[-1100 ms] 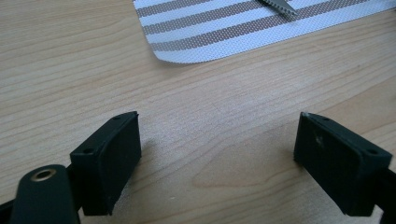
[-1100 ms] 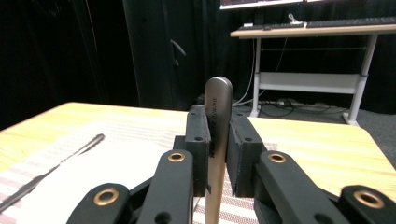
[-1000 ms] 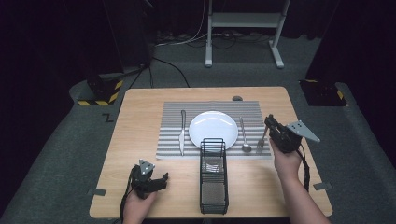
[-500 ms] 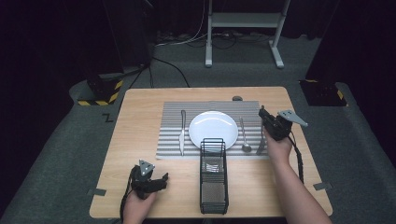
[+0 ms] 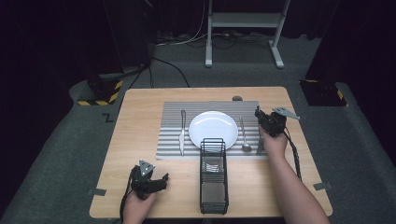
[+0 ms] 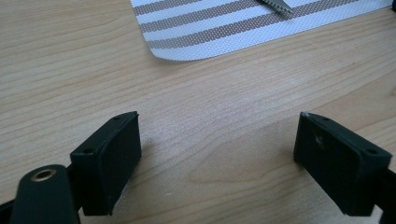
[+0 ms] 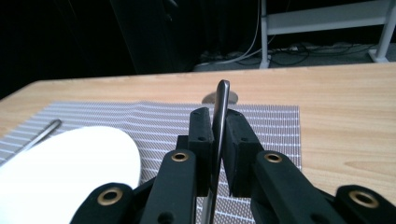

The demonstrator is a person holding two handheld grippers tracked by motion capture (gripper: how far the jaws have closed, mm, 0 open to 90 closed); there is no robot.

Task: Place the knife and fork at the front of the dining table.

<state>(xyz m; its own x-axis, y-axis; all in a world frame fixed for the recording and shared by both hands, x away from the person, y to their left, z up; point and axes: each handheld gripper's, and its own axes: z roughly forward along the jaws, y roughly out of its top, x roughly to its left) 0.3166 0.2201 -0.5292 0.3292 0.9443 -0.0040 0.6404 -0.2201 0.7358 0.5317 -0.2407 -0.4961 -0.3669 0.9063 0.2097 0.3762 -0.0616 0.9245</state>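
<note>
Now, right claw (image 7: 217,122): clamped on a slim metal utensil (image 7: 222,95), whose end pokes up past my pads.
Left claw (image 6: 217,144): apart, nothing between, low over bare table (image 6: 70,70).
Risk: the grip is narrow, so the utensil may pivot or slip and clatter onto the plate (image 5: 213,128) left of my right claw.
Risk two: I might knock the spoon (image 5: 243,135) lying between them.
Count: one plate, one spoon, one knife (image 5: 182,131), one wire caddy (image 5: 214,184), one striped mat (image 5: 170,140), one held utensil.
</note>
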